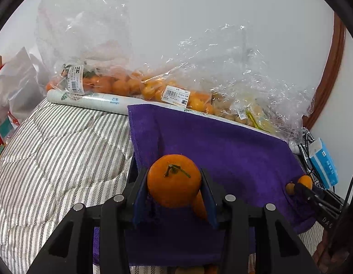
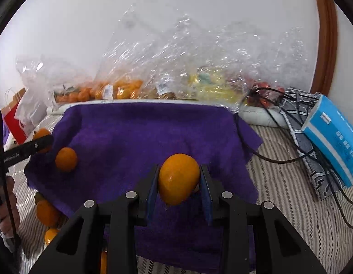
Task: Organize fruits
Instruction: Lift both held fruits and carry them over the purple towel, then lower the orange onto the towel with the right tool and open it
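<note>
My left gripper (image 1: pixel 174 173) is shut on a round orange mandarin (image 1: pixel 174 182) with a green stem, just above a purple towel (image 1: pixel 233 155). A second orange (image 1: pixel 199 205) lies on the towel under it, also seen as the loose orange (image 2: pixel 66 159) in the right wrist view. My right gripper (image 2: pixel 179 169) is shut on an oval orange fruit (image 2: pixel 178 179) over the towel (image 2: pixel 142 137). Each gripper shows at the edge of the other's view: the right gripper (image 1: pixel 299 186) and the left gripper (image 2: pixel 43 142), both with fruit.
Clear plastic bags of oranges (image 1: pixel 103 84) and other fruit (image 2: pixel 210 86) line the wall behind the towel. A white box (image 1: pixel 89 100) lies before them. A blue tissue box (image 2: pixel 331 137) and black cables (image 2: pixel 279 157) sit right. More oranges (image 2: pixel 47 212) lie on striped bedding (image 1: pixel 50 148).
</note>
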Demonstrator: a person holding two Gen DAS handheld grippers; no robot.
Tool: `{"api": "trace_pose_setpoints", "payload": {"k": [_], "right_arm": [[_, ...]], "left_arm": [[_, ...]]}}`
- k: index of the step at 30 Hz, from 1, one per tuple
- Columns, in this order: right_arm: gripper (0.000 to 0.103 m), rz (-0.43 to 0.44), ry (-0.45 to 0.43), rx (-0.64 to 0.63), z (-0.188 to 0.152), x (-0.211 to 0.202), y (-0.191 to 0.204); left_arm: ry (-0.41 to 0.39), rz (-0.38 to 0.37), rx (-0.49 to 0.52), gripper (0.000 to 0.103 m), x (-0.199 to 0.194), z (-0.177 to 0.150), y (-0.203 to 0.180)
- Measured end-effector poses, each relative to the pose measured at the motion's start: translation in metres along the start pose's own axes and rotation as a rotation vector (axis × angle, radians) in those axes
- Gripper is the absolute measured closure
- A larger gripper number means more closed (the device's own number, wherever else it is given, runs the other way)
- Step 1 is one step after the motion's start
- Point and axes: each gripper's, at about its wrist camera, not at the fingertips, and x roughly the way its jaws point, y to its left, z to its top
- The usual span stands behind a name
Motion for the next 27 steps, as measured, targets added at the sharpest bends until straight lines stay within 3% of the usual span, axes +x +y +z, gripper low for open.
{"api": "trace_pose_setpoints", "payload": {"k": [27], "right_arm": [[0.069,0.004,0.034,0.006,-0.0030,0.0073,0.0001]], "left_arm": [[0.021,-0.015,0.038,0.061,0.0041,-0.0035,-0.0084]]}}
